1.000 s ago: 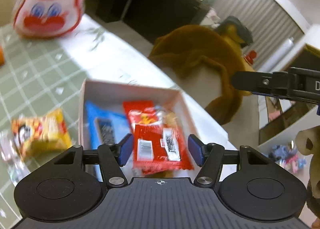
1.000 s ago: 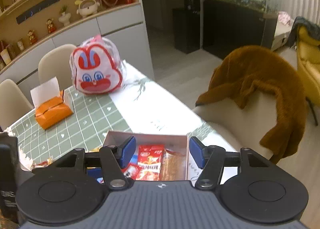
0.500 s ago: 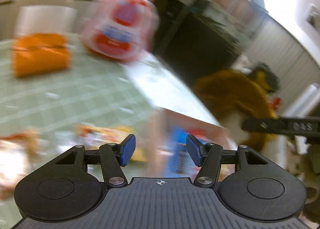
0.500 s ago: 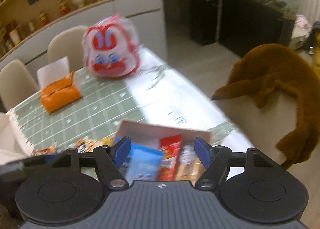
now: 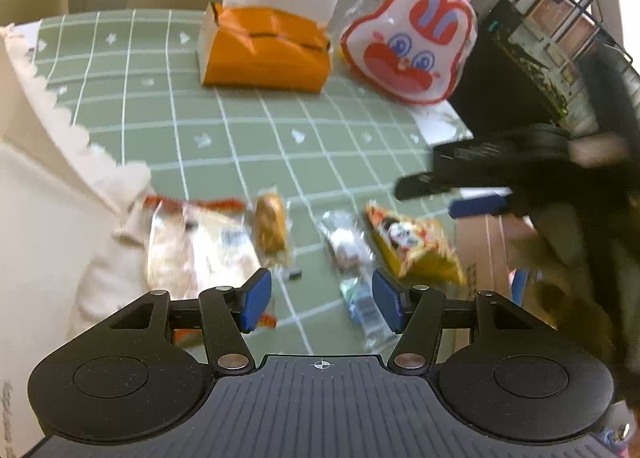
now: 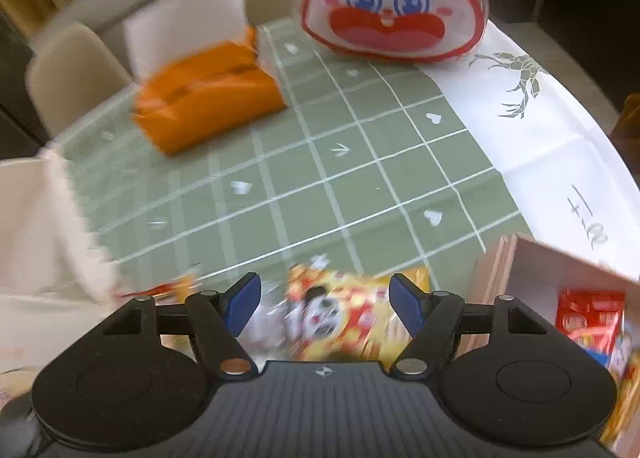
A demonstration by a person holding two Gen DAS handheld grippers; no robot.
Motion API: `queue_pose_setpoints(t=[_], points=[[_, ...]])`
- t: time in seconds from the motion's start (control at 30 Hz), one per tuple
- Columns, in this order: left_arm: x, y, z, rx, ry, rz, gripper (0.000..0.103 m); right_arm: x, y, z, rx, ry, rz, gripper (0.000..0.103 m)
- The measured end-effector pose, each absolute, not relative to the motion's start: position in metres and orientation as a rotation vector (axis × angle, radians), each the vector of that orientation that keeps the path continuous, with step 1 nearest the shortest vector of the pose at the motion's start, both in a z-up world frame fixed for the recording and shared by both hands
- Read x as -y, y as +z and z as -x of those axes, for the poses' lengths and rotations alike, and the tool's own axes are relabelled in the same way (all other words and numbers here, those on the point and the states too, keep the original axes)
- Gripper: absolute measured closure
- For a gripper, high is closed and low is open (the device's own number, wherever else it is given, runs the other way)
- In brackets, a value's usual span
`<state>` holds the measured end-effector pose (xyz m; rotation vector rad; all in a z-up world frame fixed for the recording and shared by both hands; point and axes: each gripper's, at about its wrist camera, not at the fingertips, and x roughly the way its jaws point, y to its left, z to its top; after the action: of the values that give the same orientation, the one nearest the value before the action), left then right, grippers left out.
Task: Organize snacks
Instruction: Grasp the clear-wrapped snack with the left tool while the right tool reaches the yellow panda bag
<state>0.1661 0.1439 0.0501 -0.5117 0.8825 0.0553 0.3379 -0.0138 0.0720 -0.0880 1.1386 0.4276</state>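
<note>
Loose snacks lie on the green checked tablecloth (image 5: 240, 145): a yellow cartoon packet (image 5: 416, 246), a clear wrapped sweet (image 5: 346, 246), a small brown snack (image 5: 272, 230) and a large pale bag (image 5: 196, 246). My left gripper (image 5: 320, 300) is open and empty above them. My right gripper (image 6: 326, 304) is open and empty, right over the yellow cartoon packet (image 6: 340, 314); it shows blurred in the left wrist view (image 5: 460, 193). The cardboard box (image 6: 520, 258) at right holds a red packet (image 6: 592, 322) and others.
An orange tissue box (image 5: 264, 49) and a rabbit-face bag (image 5: 412, 37) stand at the back of the table. A white paper bag (image 5: 44, 177) is at the left. Beige chairs (image 6: 72, 73) stand behind the table.
Both grippers have swung left from the box to the loose snacks. The right gripper has dropped lower, over the yellow packet. Both stay open.
</note>
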Motion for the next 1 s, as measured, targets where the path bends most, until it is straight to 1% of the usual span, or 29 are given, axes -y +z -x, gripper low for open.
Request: queue_pose_setpoints(t=[0.07, 0.13, 0.17, 0.2, 0.3, 0.37, 0.5, 0.7, 0.8, 0.87, 0.93, 1.0], points=[[-0.145, 0.045, -0.163, -0.891, 0.048, 0.521, 0.042, 0.007, 0.055, -0.348, -1.169, 0.396, 0.137, 0.032], [-0.149, 0.042, -0.155, -0.892, 0.04, 0.536, 0.048, 0.008, 0.046, -0.351, -1.191, 0.392, 0.137, 0.034], [-0.151, 0.042, -0.155, -0.885, 0.04, 0.548, 0.054, 0.01, 0.044, -0.349, -1.196, 0.405, 0.12, 0.041], [-0.154, 0.042, -0.155, -0.877, 0.044, 0.56, 0.056, 0.013, 0.043, -0.345, -1.203, 0.424, 0.109, 0.05], [-0.162, 0.043, -0.155, -0.851, 0.065, 0.588, 0.056, 0.018, 0.041, -0.328, -1.242, 0.497, 0.081, 0.058], [-0.163, 0.044, -0.16, -0.853, 0.062, 0.592, 0.056, 0.023, 0.04, -0.312, -1.258, 0.536, 0.075, 0.06], [-0.153, 0.044, -0.184, -0.886, 0.0, 0.51, 0.056, 0.032, 0.037, -0.281, -1.28, 0.576, 0.077, 0.06], [-0.125, 0.033, -0.238, -0.97, -0.027, 0.332, 0.056, 0.042, 0.035, -0.265, -1.281, 0.566, 0.037, 0.061], [-0.112, 0.023, -0.253, -1.021, -0.028, 0.244, 0.055, 0.045, 0.039, -0.254, -1.265, 0.57, 0.039, 0.06], [-0.105, 0.022, -0.255, -1.009, -0.039, 0.192, 0.055, 0.046, 0.041, -0.244, -1.252, 0.582, 0.044, 0.06], [-0.101, 0.022, -0.253, -1.011, -0.044, 0.149, 0.058, 0.047, 0.043, -0.236, -1.239, 0.608, 0.051, 0.056], [-0.102, 0.023, -0.247, -1.013, -0.054, 0.152, 0.06, 0.047, 0.045, -0.228, -1.225, 0.628, 0.058, 0.049]])
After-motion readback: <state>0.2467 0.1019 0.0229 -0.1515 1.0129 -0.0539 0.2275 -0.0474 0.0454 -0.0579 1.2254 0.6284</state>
